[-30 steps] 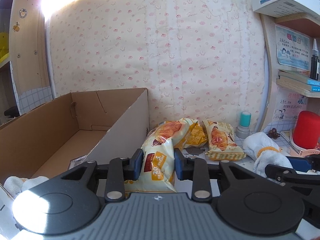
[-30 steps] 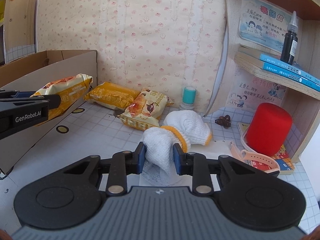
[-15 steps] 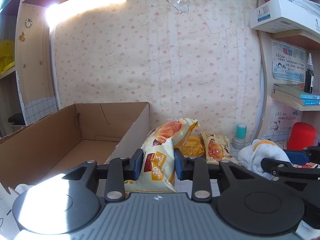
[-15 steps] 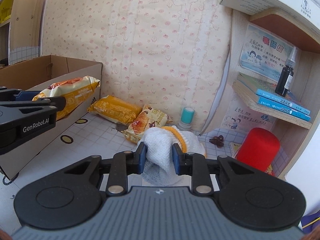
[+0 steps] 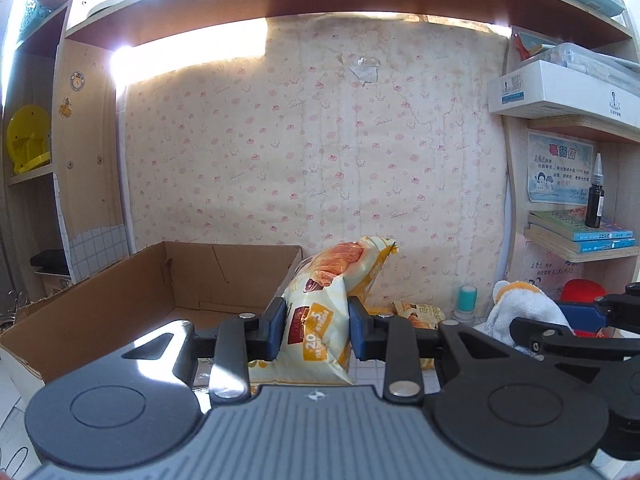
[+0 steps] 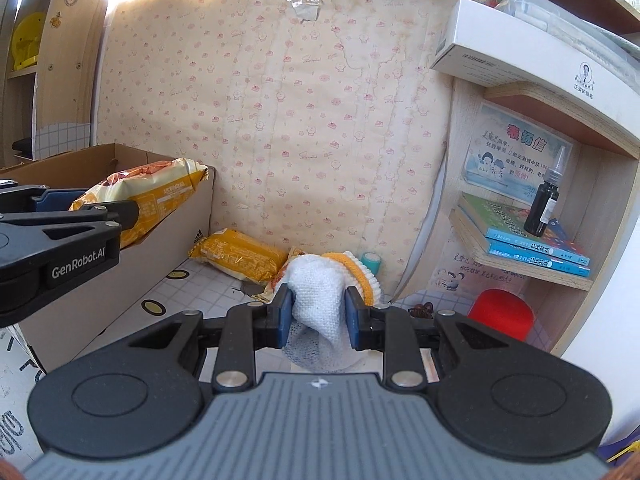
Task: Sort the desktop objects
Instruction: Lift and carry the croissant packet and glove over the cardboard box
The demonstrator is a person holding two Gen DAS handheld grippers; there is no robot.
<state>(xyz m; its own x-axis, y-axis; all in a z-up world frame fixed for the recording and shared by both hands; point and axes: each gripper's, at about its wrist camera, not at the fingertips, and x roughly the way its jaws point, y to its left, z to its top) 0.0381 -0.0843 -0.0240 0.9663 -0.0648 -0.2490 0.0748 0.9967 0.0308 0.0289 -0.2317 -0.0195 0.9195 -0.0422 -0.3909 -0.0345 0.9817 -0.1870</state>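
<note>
Yellow snack bag (image 5: 320,316) clamped upright between the blue pads of the left tongs (image 5: 317,330), held clear of the bench beside the right wall of an open cardboard box (image 5: 132,304); in the right wrist view the same bag (image 6: 148,200) lies tilted in the left tongs (image 6: 100,216) at the level of the box rim (image 6: 120,152). White knit glove (image 6: 320,300) with an orange cuff, clamped between the pads of the right tongs (image 6: 318,314), its lower end hanging below them above the tiled bench (image 6: 208,292); the left wrist view shows this glove (image 5: 524,308) to the right of the bag. On the bench by the papered back wall: a second yellow bag (image 6: 240,254) lying flat, a third bag (image 5: 420,312) partly hidden behind the glove, a teal-capped bottle (image 5: 466,300), and a red cylinder (image 6: 502,314) under the shelf. On the shelf at right: stacked books (image 6: 532,240) with a dark dropper bottle (image 6: 544,208) standing on them, and a white carton (image 6: 532,60) above.
</note>
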